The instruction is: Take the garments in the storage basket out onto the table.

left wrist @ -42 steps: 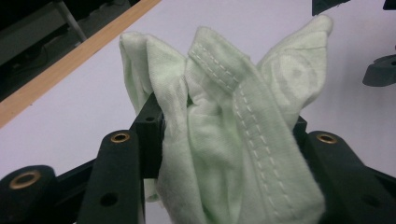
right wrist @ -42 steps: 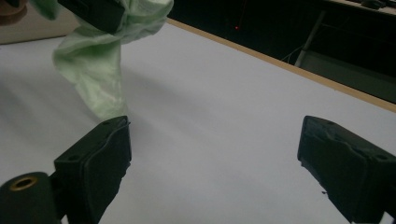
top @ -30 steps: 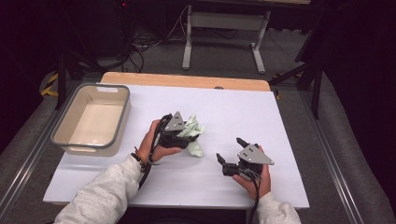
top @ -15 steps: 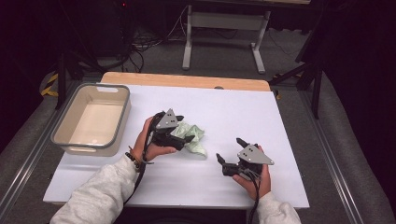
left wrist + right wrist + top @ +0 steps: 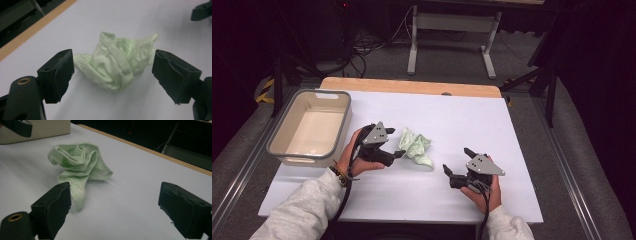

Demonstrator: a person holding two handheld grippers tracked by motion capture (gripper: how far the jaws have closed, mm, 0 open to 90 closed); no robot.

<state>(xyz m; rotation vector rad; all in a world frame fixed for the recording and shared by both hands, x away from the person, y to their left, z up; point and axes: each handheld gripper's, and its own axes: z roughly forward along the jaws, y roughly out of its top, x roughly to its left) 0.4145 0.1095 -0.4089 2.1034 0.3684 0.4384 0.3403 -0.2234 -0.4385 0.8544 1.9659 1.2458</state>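
1. A crumpled pale green cloth [image 5: 415, 147] is seen lying on the white bench [image 5: 522, 130], near the middle of its surface and slightly toward 9 o'clock in the high view.
2. The left gripper [image 5: 396, 145] is held just beside the cloth, at its 9 o'clock side, with the jaws pointed toward 3 o'clock.
3. In the left gripper view, the cloth [image 5: 117, 62] is framed between the two black jaws, which stand wide apart; no pad is pressed on the fabric. These jaws have just been opening, and the cloth lies loose on the bench between them.
4. A folded hem band is seen running across the top of the heap in the left gripper view.
5. The right gripper [image 5: 456, 166] is held at about 4 o'clock from the cloth, apart from it, with its jaws aimed toward 10 o'clock.
6. In the right gripper view, its jaws are spread wide with nothing between them; the cloth [image 5: 80, 167] lies ahead, toward 11 o'clock.
7. A beige tub [image 5: 279, 145] is placed at the bench's 9 o'clock edge, well apart from the cloth.
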